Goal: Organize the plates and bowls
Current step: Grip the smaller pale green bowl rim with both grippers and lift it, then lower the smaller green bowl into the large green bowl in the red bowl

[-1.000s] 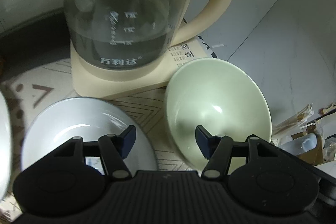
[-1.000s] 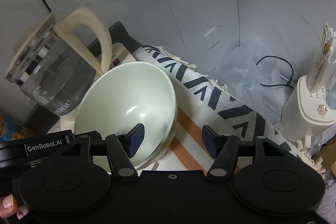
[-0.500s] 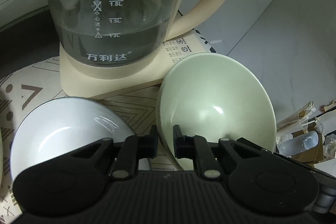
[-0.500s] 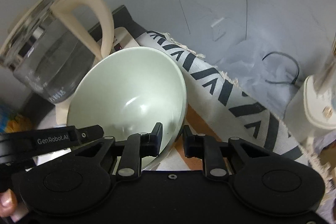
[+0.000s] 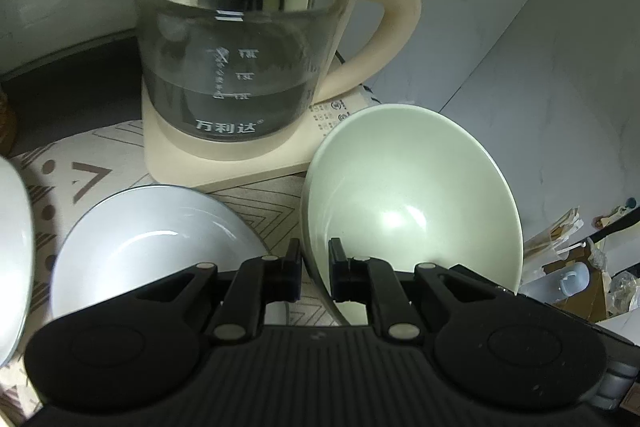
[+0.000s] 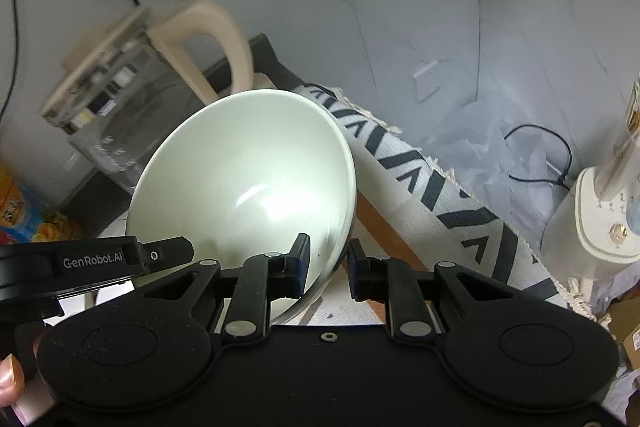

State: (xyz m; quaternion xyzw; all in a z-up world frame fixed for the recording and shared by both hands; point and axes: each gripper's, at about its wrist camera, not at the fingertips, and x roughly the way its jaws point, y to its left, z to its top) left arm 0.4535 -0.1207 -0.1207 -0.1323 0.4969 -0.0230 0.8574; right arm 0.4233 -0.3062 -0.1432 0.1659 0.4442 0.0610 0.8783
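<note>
While tilted beside the glass kettle [image 5: 240,67], pale green bowl [image 5: 412,203] pinched at opposite rims by left gripper [image 5: 314,275] jaws and right gripper [image 6: 329,267] jaws.

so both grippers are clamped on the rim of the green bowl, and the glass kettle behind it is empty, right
Not quite: the kettle isn't empty. The left wrist view shows water in its lower part, up to the lowest mark. The rest holds: the left gripper and right gripper are each clamped on the rim of the green bowl.
</note>
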